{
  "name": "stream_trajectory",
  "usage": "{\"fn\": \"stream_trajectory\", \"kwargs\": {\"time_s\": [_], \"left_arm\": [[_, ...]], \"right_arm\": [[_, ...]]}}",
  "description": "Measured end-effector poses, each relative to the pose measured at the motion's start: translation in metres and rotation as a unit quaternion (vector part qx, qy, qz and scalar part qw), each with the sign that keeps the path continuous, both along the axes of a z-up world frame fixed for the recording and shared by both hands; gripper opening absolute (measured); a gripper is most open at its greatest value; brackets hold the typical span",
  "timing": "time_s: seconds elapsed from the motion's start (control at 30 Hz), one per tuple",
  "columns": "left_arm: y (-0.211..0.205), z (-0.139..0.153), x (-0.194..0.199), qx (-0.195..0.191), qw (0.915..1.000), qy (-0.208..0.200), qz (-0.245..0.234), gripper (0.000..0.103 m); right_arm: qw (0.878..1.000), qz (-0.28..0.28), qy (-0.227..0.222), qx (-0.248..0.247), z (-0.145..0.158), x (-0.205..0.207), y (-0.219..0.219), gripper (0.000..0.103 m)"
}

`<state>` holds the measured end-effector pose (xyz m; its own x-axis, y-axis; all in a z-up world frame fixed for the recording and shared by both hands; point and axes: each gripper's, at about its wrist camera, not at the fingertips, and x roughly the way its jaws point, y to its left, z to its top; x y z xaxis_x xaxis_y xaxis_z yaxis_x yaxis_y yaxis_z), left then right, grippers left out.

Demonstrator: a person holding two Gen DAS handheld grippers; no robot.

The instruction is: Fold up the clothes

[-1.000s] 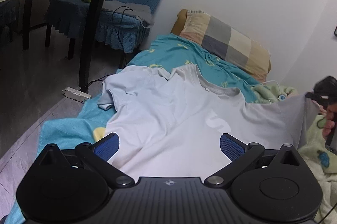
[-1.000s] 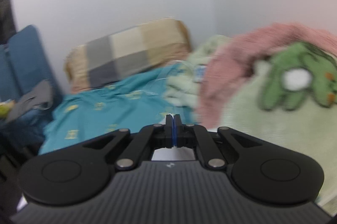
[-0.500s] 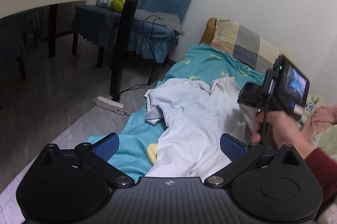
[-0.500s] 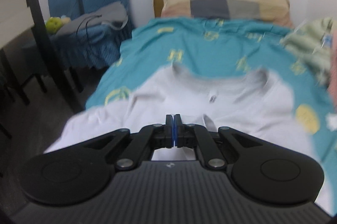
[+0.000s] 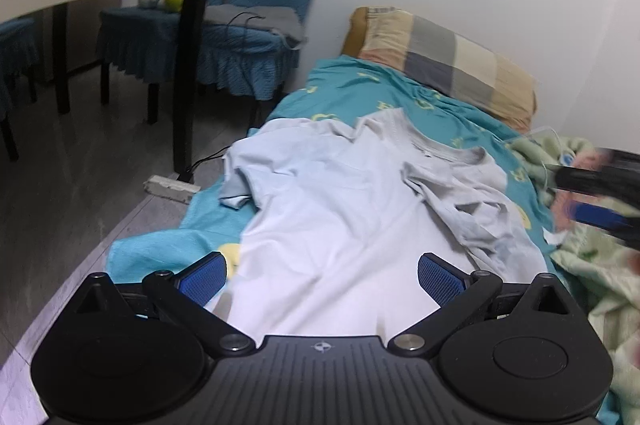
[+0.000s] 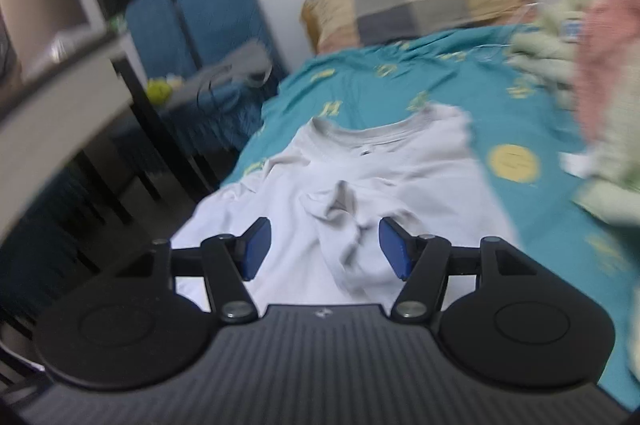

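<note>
A pale grey T-shirt (image 5: 344, 209) lies on the teal bed sheet (image 5: 360, 93), collar toward the pillow. Its right sleeve (image 5: 468, 201) is folded in over the body and lies crumpled. It also shows in the right wrist view (image 6: 384, 181). My left gripper (image 5: 322, 275) is open and empty, just above the shirt's lower part. My right gripper (image 6: 325, 247) is open and empty, above the crumpled sleeve (image 6: 340, 217). It shows blurred at the right edge of the left wrist view (image 5: 600, 197).
A checked pillow (image 5: 448, 61) lies at the head of the bed. A green and pink blanket (image 5: 592, 265) is piled on the right. Left of the bed stand a dark table leg (image 5: 188, 65), a blue chair (image 5: 248, 25) and a power strip (image 5: 170, 185) on the floor.
My right gripper has opened and let go of the shirt's right sleeve, which now lies folded over the body. The right gripper has drawn back to the right. My left gripper stayed open.
</note>
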<state>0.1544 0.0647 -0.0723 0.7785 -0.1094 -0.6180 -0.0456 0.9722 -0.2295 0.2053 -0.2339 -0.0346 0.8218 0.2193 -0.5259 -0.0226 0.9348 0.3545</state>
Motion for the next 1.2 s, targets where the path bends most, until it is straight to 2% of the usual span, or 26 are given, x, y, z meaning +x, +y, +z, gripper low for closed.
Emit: {"fn": "stream_trajectory", "kwargs": {"time_s": [0.13, 0.23, 0.33, 0.4, 0.5, 0.57, 0.63, 0.7, 0.9, 0.97, 1.0, 1.03, 1.07, 1.1, 1.17, 1.2], "left_arm": [[-0.017, 0.003, -0.019, -0.001, 0.9998, -0.001, -0.022, 0.103], [-0.029, 0.005, -0.039, 0.0, 0.999, 0.0, -0.044, 0.103], [-0.041, 0.009, -0.056, 0.012, 0.9978, -0.004, -0.066, 0.101], [-0.05, 0.009, -0.064, 0.014, 0.9962, -0.003, -0.085, 0.101], [-0.068, 0.006, -0.072, 0.009, 0.993, 0.013, -0.117, 0.096], [-0.092, 0.003, -0.079, -0.013, 0.9886, 0.031, -0.147, 0.093], [-0.116, 0.0, -0.086, -0.036, 0.9825, 0.05, -0.176, 0.09], [-0.145, -0.004, -0.095, -0.052, 0.9737, 0.065, -0.212, 0.087], [-0.237, -0.034, -0.117, -0.057, 0.9497, 0.11, -0.288, 0.077], [-0.255, -0.05, -0.118, -0.034, 0.9478, 0.122, -0.292, 0.069], [-0.258, -0.056, -0.117, -0.031, 0.9465, 0.128, -0.295, 0.059], [-0.261, -0.063, -0.116, -0.028, 0.9451, 0.134, -0.297, 0.043], [-0.264, -0.07, -0.116, -0.025, 0.9438, 0.14, -0.299, 0.032], [-0.261, -0.072, -0.115, -0.019, 0.9445, 0.145, -0.294, 0.015], [-0.249, -0.069, -0.114, -0.03, 0.9477, 0.142, -0.285, 0.005], [-0.238, -0.064, -0.113, -0.05, 0.9471, 0.145, -0.282, 0.003]], "right_arm": [[0.999, -0.031, 0.015, 0.018, 0.019, -0.086, -0.029, 0.062], [0.998, -0.048, 0.023, 0.028, 0.017, -0.14, -0.044, 0.062], [0.996, -0.079, 0.026, 0.04, 0.01, -0.173, -0.063, 0.062], [0.993, -0.109, 0.031, 0.044, 0.008, -0.175, -0.081, 0.062], [0.988, -0.141, 0.01, 0.059, 0.012, -0.18, -0.113, 0.063], [0.985, -0.161, -0.006, 0.066, 0.014, -0.183, -0.133, 0.063], [0.981, -0.186, -0.009, 0.059, 0.009, -0.184, -0.15, 0.063], [0.976, -0.209, 0.006, 0.062, 0.0, -0.182, -0.166, 0.063], [0.965, -0.246, 0.013, 0.087, -0.017, -0.184, -0.192, 0.064], [0.965, -0.245, 0.019, 0.089, -0.021, -0.182, -0.194, 0.064], [0.965, -0.245, 0.023, 0.091, -0.023, -0.181, -0.194, 0.064], [0.965, -0.245, 0.027, 0.092, -0.024, -0.18, -0.194, 0.064], [0.965, -0.245, 0.029, 0.093, -0.025, -0.18, -0.195, 0.064], [0.964, -0.246, 0.029, 0.094, -0.025, -0.181, -0.196, 0.064], [0.964, -0.247, 0.03, 0.096, -0.026, -0.181, -0.196, 0.064], [0.964, -0.247, 0.031, 0.097, -0.026, -0.181, -0.196, 0.064]]}}
